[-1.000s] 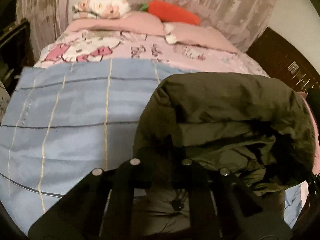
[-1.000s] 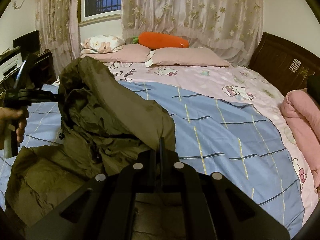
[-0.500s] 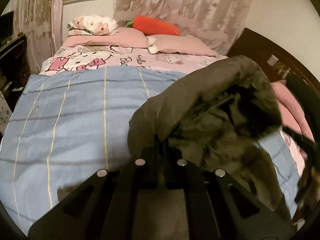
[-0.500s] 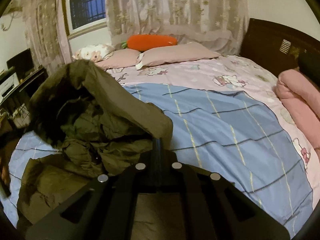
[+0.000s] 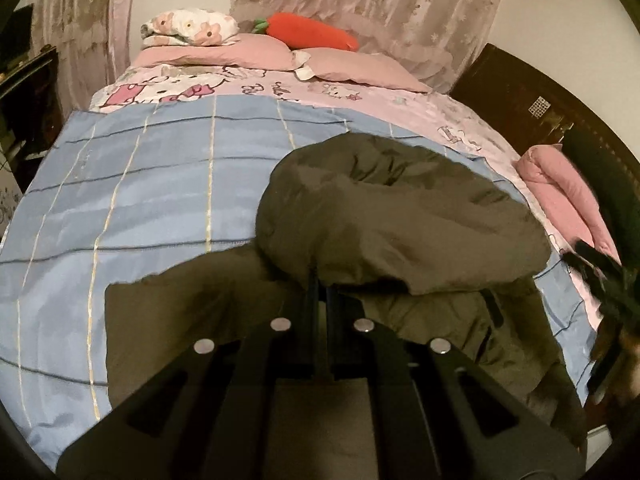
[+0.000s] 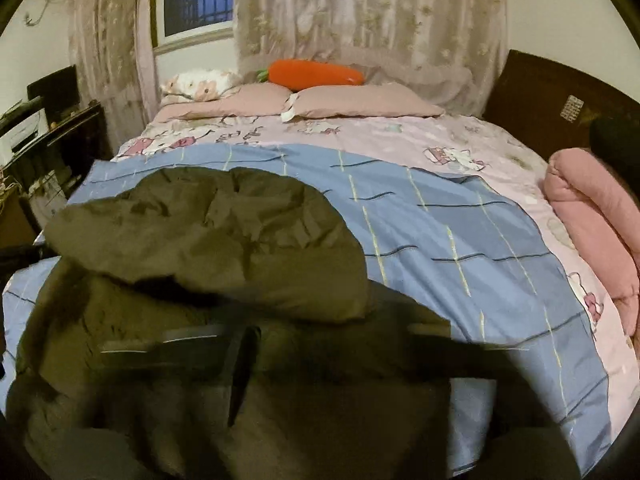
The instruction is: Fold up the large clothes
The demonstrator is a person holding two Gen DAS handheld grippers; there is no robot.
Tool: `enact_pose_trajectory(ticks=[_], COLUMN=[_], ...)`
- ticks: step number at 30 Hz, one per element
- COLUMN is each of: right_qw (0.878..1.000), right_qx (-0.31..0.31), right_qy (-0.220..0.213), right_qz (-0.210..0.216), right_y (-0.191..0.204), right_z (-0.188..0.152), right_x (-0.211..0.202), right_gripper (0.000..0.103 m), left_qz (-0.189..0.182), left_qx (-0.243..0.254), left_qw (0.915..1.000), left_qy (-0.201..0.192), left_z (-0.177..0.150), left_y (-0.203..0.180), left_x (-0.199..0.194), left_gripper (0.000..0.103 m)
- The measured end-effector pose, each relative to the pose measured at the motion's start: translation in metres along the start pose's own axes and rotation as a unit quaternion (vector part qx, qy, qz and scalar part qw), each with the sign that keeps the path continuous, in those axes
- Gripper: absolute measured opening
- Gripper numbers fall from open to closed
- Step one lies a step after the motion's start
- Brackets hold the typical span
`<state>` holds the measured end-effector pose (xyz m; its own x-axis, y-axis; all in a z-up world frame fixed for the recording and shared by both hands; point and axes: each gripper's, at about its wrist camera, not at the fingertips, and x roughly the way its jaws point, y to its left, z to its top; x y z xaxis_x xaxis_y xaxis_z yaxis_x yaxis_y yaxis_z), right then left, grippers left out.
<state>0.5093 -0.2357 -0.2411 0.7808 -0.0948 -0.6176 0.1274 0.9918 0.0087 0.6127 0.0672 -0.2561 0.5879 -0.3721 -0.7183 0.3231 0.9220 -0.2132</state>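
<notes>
A large olive-green padded jacket (image 5: pixel 400 216) lies on the blue checked blanket (image 5: pixel 140 184) of the bed, its upper part folded over its lower part. My left gripper (image 5: pixel 320 280) is shut on the jacket's folded edge. In the right wrist view the jacket (image 6: pixel 208 248) fills the lower left. My right gripper (image 6: pixel 240 360) is a dark motion-blurred shape over the jacket; I cannot tell how its jaws stand. The right gripper also shows in the left wrist view (image 5: pixel 600 280) at the far right edge.
Pink pillows (image 6: pixel 360 104), a floral pillow (image 5: pixel 188 28) and an orange carrot plush (image 6: pixel 316 74) lie at the bed's head. A rolled pink quilt (image 6: pixel 592 216) lies at the right edge by the dark wooden headboard (image 6: pixel 540 100). Dark furniture (image 6: pixel 52 136) stands on the left.
The jacket's raised upper part has come down onto the bed, folded over the lower part. Both grippers dropped lower; the right gripper is now blurred from fast motion.
</notes>
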Motion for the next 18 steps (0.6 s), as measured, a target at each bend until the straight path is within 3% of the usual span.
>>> enact_pose_trajectory(ticks=[1,2,8,10,11,13,14,15,18], right_qw=[0.999,0.999,0.990,0.988,0.987,0.984,0.984,0.986,0.992], right_qx=[0.001,-0.020,-0.121,-0.139,-0.144,-0.157,-0.156,-0.142,-0.097], right_qy=[-0.034,-0.041,-0.020,-0.017,-0.014,0.010,0.028,0.042,0.034], right_qz=[-0.010,-0.018,-0.062,-0.071,-0.074,-0.078,-0.078,-0.076,-0.071], right_y=[-0.001,0.001,0.012,0.013,0.013,0.014,0.013,0.009,-0.002], right_z=[-0.006,-0.009,-0.015,-0.011,-0.010,-0.004,-0.001,0.003,0.012], right_x=[-0.006,-0.005,0.033,0.052,0.060,0.085,0.098,0.109,0.110], right_gripper=[0.098,0.097,0.097,0.092,0.084,0.054,0.030,0.012,0.004], left_qz=[0.000,0.002,0.007,0.012,0.015,0.015,0.016,0.017,0.020], left_qx=[0.002,0.003,-0.004,0.003,0.008,0.007,0.006,0.007,0.007], left_qw=[1.0000,1.0000,0.9999,0.9998,0.9998,0.9998,0.9998,0.9997,0.9996], left_qy=[-0.001,-0.003,-0.011,-0.013,-0.014,-0.013,-0.013,-0.015,-0.018], left_z=[0.004,0.007,0.015,0.015,0.015,0.016,0.016,0.016,0.015], left_y=[0.000,0.000,0.007,0.006,0.005,0.005,0.006,0.006,0.006], left_x=[0.001,0.001,0.005,0.008,0.009,0.011,0.013,0.013,0.013], left_gripper=[0.002,0.002,0.002,0.002,0.002,0.002,0.002,0.002,0.002])
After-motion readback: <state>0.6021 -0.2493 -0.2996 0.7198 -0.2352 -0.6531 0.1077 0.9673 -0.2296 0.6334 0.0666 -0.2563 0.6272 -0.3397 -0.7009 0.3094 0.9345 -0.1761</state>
